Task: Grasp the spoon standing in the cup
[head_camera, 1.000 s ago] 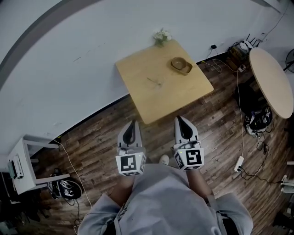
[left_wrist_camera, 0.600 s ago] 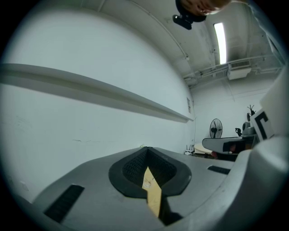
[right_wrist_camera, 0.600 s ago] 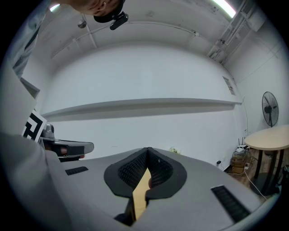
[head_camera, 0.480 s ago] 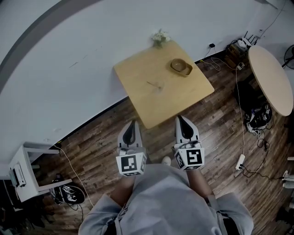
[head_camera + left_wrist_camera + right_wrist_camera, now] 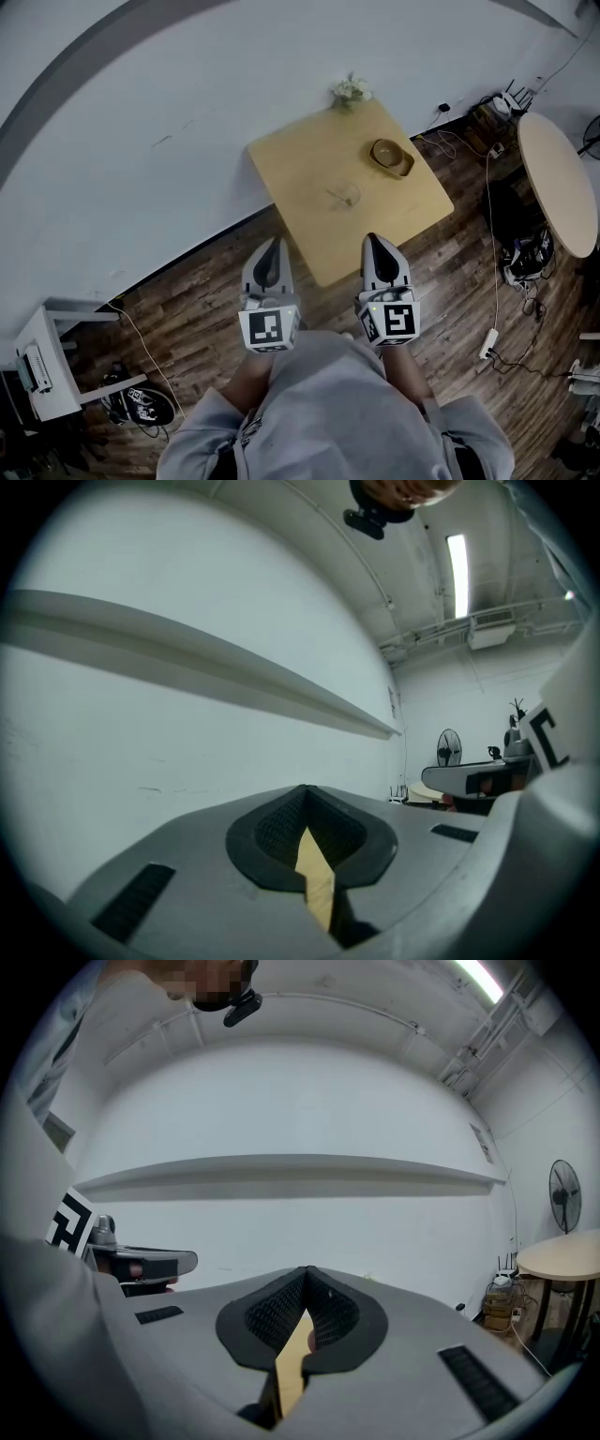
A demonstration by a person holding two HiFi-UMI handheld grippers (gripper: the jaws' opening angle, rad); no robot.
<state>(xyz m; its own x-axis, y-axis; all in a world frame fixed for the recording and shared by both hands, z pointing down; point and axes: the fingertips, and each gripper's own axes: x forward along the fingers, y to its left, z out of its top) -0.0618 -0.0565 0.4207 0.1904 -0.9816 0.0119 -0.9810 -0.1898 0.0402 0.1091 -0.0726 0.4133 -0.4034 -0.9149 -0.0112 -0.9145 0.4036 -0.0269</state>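
Left gripper (image 5: 271, 251) and right gripper (image 5: 376, 246) shut, empty, short of counter (image 5: 300, 169). Cup (image 5: 348, 196) faint, spoon (image 5: 337, 193) seemingly inside. Risk: misjudged reach with closed jaws tips cup.

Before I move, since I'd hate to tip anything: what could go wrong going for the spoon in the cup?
Both the right gripper and left gripper are shut; pushing in like that would likely knock the clear cup rather than grasp the spoon. The cup is faint from the head view, so its edge is easy to misjudge. The bowl sits beyond it; overreaching could bump it.
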